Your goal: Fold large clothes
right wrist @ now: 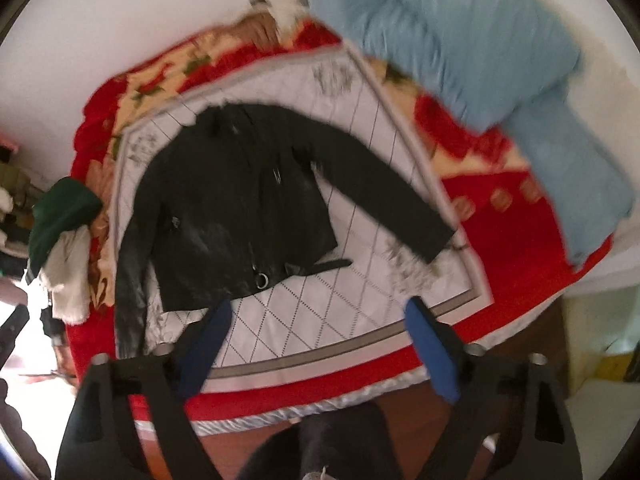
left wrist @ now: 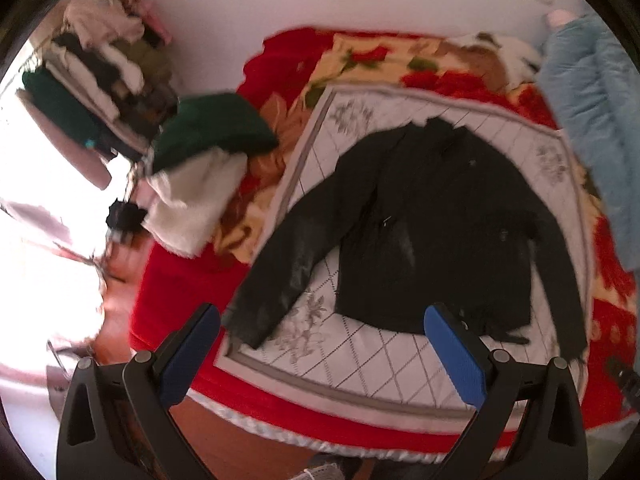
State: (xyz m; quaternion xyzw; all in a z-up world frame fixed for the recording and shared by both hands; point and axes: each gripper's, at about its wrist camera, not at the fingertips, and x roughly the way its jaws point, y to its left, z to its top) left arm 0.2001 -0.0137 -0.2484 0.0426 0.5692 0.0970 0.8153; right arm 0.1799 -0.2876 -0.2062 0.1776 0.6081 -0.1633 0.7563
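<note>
Both grippers are held wide apart and empty, high above the near edge of the bed: the left gripper [left wrist: 322, 344] with its blue pads spread over the quilt border, the right gripper [right wrist: 318, 340] likewise spread, nothing pinched between the fingers on either side. Just beyond the fingertips a white quilted mat [left wrist: 360, 364] is seen, laid over a red floral blanket [left wrist: 408, 64]. On that mat the black jacket [left wrist: 432, 216] is spread flat, front up, collar toward the wall, hem toward the grippers, both sleeves angled outward and down; a belt strap with a metal ring [right wrist: 262, 280] is seen at the hem. No fold is seen in it yet, so the step in hand is judged to be the approach before the first fold. A cuff or sleeve end is likely to be wanted next: each gripper must be lowered to a sleeve, closed on the fabric, and the sleeve carried across the body. Off the mat, to the left, a dark green garment over a white fleecy one [left wrist: 192, 200] is piled; further back, a rack of stacked clothes [left wrist: 104, 72]. To the right, a pale blue quilt [right wrist: 480, 52] is heaped against the wall.
</note>
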